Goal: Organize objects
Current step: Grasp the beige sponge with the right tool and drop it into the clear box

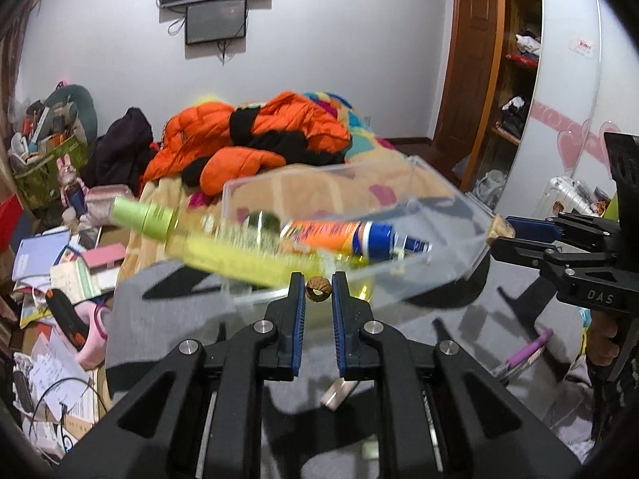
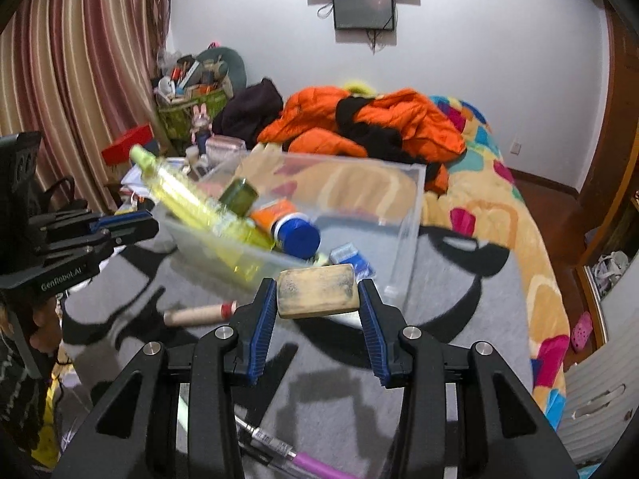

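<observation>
The clear plastic bin (image 2: 403, 199) already holds bottles. Left gripper (image 1: 318, 288) fingers pinch a small brown nut (image 1: 318, 288); right gripper (image 2: 317, 293) fingers clamp a tan block (image 2: 316, 290). Purple pen (image 2: 315, 467) still lies on the grey blanket (image 2: 459, 319).

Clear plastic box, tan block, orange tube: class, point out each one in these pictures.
Clear plastic box (image 2: 411, 207): right wrist view, bare right wall.
Tan block (image 2: 316, 290): right wrist view, middle of its face.
Orange tube (image 1: 327, 233): left wrist view, middle of its body.

Grey blanket (image 2: 459, 299) carries clear bin (image 2: 415, 199); pen (image 2: 311, 461); roller (image 2: 199, 314).
</observation>
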Demonstrator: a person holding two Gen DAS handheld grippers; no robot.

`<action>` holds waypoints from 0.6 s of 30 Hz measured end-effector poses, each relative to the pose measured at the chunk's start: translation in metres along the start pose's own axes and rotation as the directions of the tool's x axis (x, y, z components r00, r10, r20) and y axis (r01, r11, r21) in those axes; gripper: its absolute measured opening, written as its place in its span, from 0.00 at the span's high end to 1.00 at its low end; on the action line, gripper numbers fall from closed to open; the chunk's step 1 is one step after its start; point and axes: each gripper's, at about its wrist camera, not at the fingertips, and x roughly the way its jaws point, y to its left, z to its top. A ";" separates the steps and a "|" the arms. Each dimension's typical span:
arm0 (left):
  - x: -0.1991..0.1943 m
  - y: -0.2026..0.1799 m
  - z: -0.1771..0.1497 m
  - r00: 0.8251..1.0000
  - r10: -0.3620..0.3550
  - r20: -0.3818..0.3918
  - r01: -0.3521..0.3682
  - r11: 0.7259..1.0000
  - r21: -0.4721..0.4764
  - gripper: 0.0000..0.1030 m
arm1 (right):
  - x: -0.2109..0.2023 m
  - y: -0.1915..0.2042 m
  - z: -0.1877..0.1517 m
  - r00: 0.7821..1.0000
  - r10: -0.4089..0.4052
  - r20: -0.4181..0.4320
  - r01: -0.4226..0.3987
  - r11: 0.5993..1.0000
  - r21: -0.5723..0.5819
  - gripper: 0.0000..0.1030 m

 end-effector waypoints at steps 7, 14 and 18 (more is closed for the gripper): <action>0.012 -0.005 0.019 1.000 -0.022 0.011 0.022 1.000 -0.002 0.88 | 0.003 -0.012 0.018 0.999 -0.003 0.032 0.002 1.000 0.026 0.64; 0.037 -0.013 0.028 0.998 -0.059 -0.028 0.059 0.998 0.005 0.88 | 0.027 -0.018 0.029 1.000 -0.014 0.003 0.013 0.999 0.031 0.64; 0.055 -0.020 0.031 0.993 -0.100 -0.070 0.100 0.995 0.001 0.88 | 0.041 -0.020 0.031 1.000 -0.015 -0.022 0.015 0.999 0.030 0.64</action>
